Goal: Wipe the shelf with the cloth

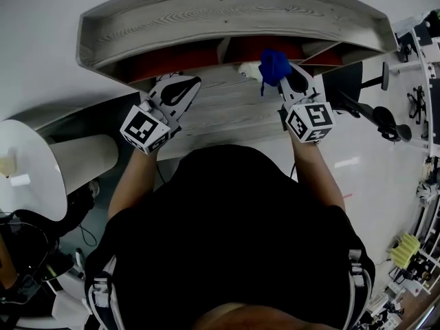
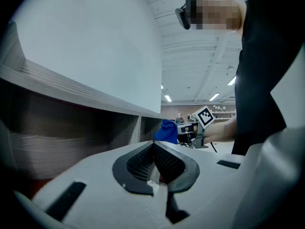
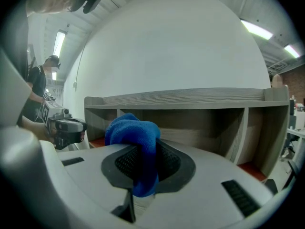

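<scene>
Gripping the bunched blue cloth between the jaws of the right gripper, just in front of the wooden shelf; pressed together on nothing at the left gripper, off to the side. Probably at the very start of wiping: seemingly no contact with the boards yet. Nothing visible inside the open, red-floored compartments.

Head cam steeply down; both gripper cams low, close to shelf, shared w/ head view.
</scene>
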`<act>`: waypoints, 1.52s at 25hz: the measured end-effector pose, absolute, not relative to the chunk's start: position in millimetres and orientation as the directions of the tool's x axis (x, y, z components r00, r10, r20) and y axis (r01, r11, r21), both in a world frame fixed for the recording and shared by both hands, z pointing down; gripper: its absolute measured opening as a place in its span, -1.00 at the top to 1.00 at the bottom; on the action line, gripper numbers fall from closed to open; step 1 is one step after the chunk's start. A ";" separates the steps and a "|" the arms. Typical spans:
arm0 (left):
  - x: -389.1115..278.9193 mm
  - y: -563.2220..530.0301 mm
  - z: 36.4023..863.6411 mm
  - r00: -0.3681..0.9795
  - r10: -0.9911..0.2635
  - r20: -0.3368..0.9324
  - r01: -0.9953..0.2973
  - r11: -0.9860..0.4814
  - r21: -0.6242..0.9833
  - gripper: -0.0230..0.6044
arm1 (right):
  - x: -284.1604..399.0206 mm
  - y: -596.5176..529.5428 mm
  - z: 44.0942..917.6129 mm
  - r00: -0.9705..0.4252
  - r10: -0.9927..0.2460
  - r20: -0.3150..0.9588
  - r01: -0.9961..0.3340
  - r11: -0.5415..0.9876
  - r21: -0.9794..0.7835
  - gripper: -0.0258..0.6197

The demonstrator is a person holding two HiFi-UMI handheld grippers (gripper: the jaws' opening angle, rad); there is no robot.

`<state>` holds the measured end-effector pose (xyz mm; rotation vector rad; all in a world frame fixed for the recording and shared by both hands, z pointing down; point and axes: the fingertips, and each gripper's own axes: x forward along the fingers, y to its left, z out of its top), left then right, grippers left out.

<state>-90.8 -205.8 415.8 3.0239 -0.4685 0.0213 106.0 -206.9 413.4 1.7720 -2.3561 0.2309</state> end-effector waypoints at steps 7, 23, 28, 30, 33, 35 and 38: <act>-97.4 -219.4 419.9 0.963 -0.268 0.009 -0.268 -0.961 0.068 0.88 | 90.1 -220.5 417.0 -0.280 -0.922 0.266 -0.956 0.292 0.004 0.77; -76.1 -225.4 421.9 0.947 -0.318 0.038 -0.320 -0.945 0.066 0.88 | 113.2 -226.8 418.8 -0.318 -0.914 0.252 -0.946 0.324 -0.020 0.77; -62.8 -222.3 417.9 0.927 -0.373 0.040 -0.375 -0.925 0.068 0.88 | 128.1 -228.6 415.6 -0.349 -0.906 0.240 -0.935 0.354 -0.023 0.77; -58.9 -218.4 416.8 0.921 -0.388 0.047 -0.390 -0.918 0.068 0.88 | 129.3 -230.3 414.4 -0.368 -0.900 0.234 -0.927 0.373 -0.026 0.77; -57.2 -212.7 416.3 0.909 -0.412 0.058 -0.415 -0.908 0.062 0.88 | 128.2 -231.8 413.5 -0.400 -0.887 0.230 -0.914 0.405 -0.025 0.77; -58.2 -210.6 414.4 0.899 -0.435 0.055 -0.438 -0.897 0.064 0.88 | 127.4 -234.5 414.1 -0.419 -0.878 0.232 -0.904 0.426 -0.018 0.77; -61.0 -207.1 411.2 0.883 -0.466 0.057 -0.469 -0.881 0.063 0.87 | 124.5 -242.6 417.1 -0.442 -0.864 0.242 -0.889 0.458 0.013 0.77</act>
